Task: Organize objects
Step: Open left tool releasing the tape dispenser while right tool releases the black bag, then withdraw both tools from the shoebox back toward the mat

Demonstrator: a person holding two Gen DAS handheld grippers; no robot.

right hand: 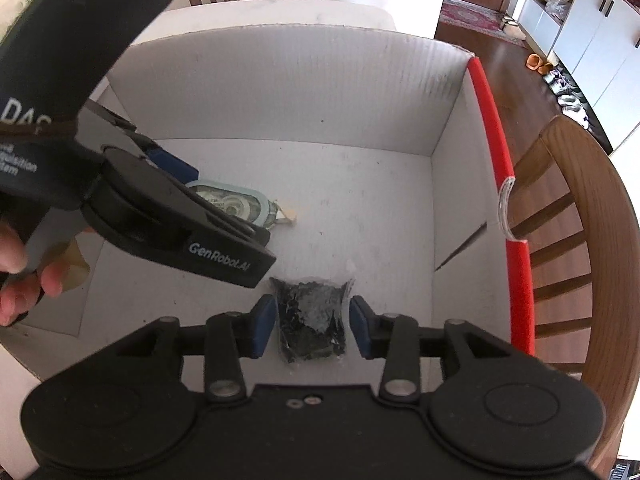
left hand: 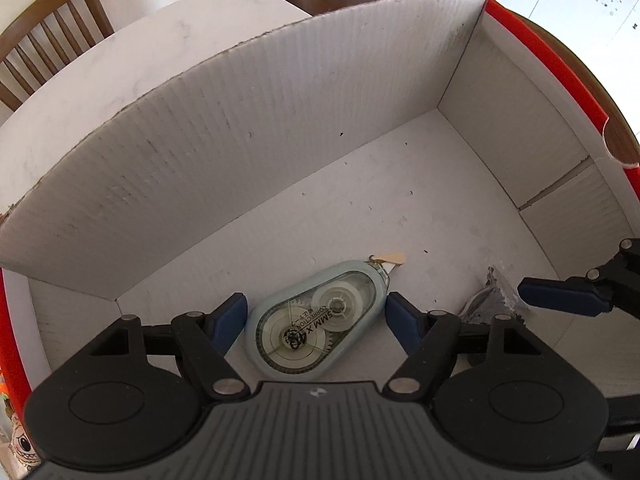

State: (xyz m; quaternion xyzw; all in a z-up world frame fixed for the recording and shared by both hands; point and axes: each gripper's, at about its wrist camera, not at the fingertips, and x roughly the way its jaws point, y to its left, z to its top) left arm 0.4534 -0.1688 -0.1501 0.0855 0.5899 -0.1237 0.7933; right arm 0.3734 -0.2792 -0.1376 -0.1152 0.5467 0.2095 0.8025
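A pale blue correction tape dispenser (left hand: 320, 320) lies flat on the floor of a white cardboard box (left hand: 240, 152). My left gripper (left hand: 316, 320) is open, its blue pads on either side of the dispenser, apart from it. A small clear bag of dark bits (right hand: 312, 320) lies on the box floor between the open pads of my right gripper (right hand: 312, 326), with gaps on both sides. The bag also shows in the left wrist view (left hand: 492, 300), next to a right gripper finger (left hand: 564, 300). The dispenser shows partly hidden behind the left gripper in the right wrist view (right hand: 240, 204).
The box has red edges (right hand: 500, 148) and stands on a white table (left hand: 80, 92). Wooden chairs (right hand: 568, 220) stand around the table. A small tan scrap (right hand: 286, 214) lies by the dispenser's tip.
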